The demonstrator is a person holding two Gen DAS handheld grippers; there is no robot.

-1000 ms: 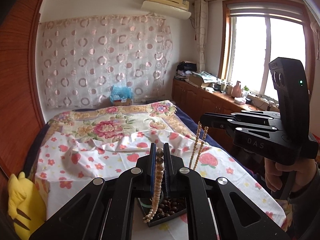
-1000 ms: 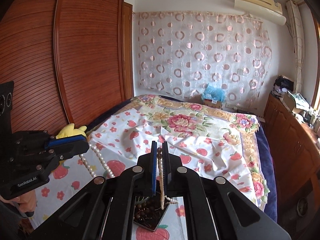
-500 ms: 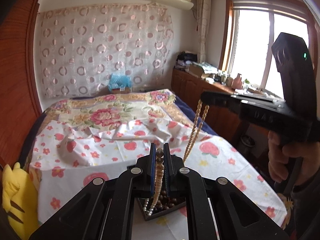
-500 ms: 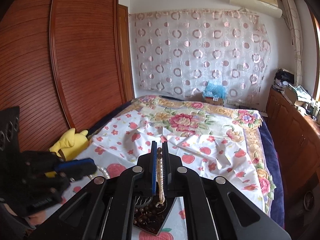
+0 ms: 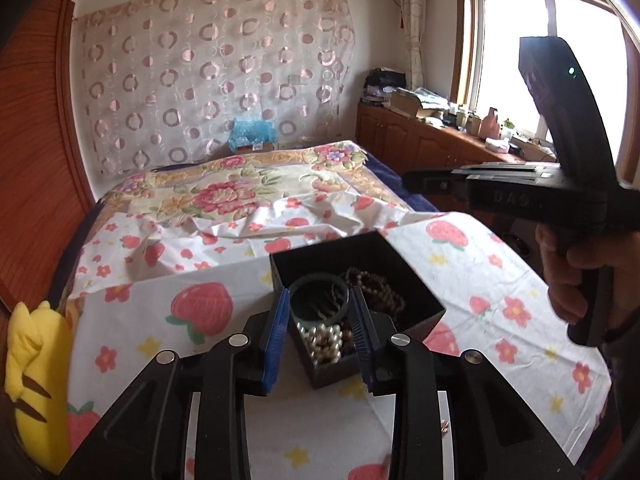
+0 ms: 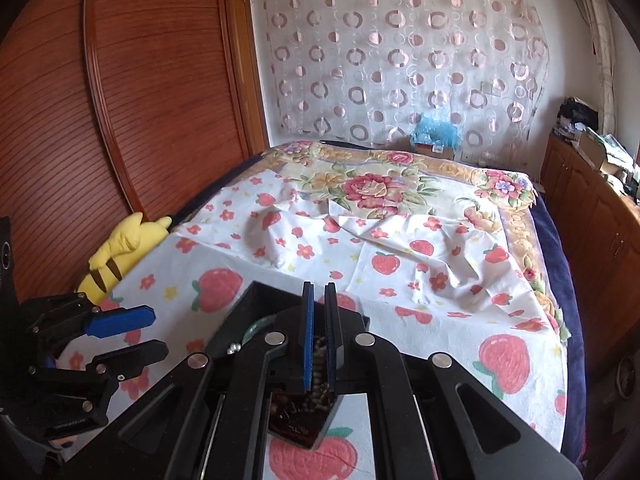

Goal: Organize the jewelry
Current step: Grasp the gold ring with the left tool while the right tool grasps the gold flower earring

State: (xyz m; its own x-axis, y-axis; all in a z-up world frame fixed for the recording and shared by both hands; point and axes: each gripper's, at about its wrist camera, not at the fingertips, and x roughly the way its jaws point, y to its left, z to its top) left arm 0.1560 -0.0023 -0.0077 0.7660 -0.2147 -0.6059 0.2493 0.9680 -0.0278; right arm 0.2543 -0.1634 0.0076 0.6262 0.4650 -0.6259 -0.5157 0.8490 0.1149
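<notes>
A black open jewelry box stands on the strawberry-print bedsheet. In it lie a green bangle, a heap of white pearls and dark brown beads. My left gripper is open and empty, its blue pads either side of the box's near corner. My right gripper hangs over the box with its jaws almost closed. A beaded strand shows low in the gap between them. In the left wrist view the right gripper holds no hanging strand.
A yellow plush toy lies at the bed's left edge, beside a wooden wardrobe. Wooden cabinets with clutter run along the right under the window. A blue bag sits at the head of the bed.
The pearl strand has left my left gripper, which has opened, and now lies in the box. Both grippers have come down toward the box, and the strand no longer hangs from the right gripper.
</notes>
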